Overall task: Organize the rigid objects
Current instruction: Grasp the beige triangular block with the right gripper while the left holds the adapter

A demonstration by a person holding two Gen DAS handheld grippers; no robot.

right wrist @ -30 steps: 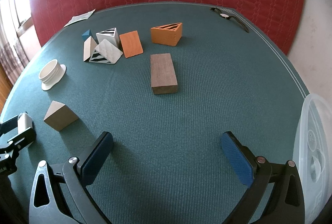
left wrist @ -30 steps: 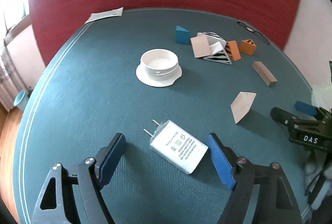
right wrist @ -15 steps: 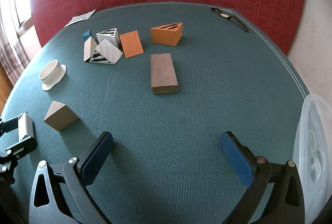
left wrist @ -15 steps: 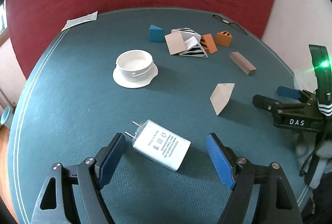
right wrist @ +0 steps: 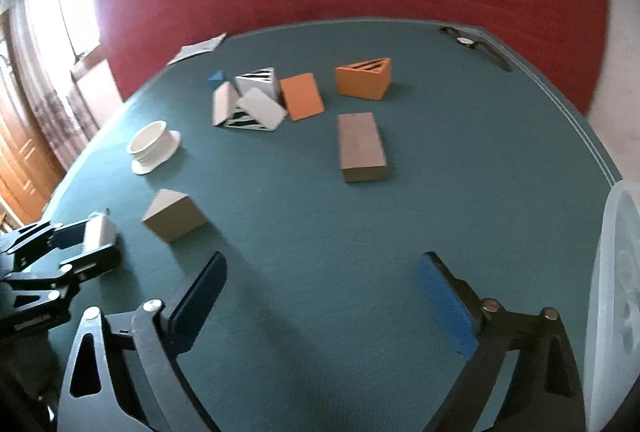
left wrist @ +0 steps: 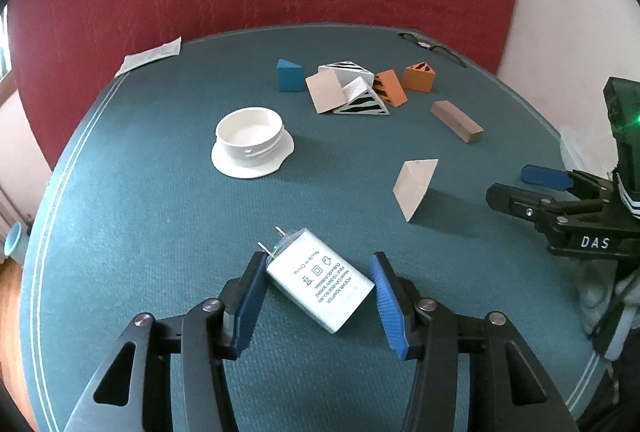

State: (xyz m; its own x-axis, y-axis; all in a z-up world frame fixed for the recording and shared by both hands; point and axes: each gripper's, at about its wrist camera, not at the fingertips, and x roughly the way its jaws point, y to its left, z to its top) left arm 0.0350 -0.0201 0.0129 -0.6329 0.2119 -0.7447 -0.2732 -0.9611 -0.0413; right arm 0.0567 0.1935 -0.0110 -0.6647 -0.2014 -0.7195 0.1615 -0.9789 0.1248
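A white power adapter [left wrist: 318, 282] lies slantwise on the green table [left wrist: 120, 232], prongs pointing away. My left gripper [left wrist: 318, 260] straddles it with jaws closing, and both blue pads touch opposite corners of it. In the right wrist view the adapter [right wrist: 98, 232] shows between those fingers at the far left. My right gripper [right wrist: 322, 264] hovers over bare table with jaws closing slightly, still wide and with nothing between them. A beige prism [left wrist: 414, 187] stands between the two grippers. A brown block [right wrist: 360, 147] lies ahead of the right gripper.
A white bowl-shaped lid [left wrist: 250, 141] sits left of centre. Further back is a cluster of blue, striped and orange wedges [left wrist: 352, 87]. A paper slip [left wrist: 150, 53] and a wristwatch [right wrist: 476, 45] lie at the far edge. A clear plastic container [right wrist: 616, 292] is at the right edge.
The left jaws have come in from wide apart to touch the adapter. The right jaws have narrowed a little, and the right view has tilted and blurred.
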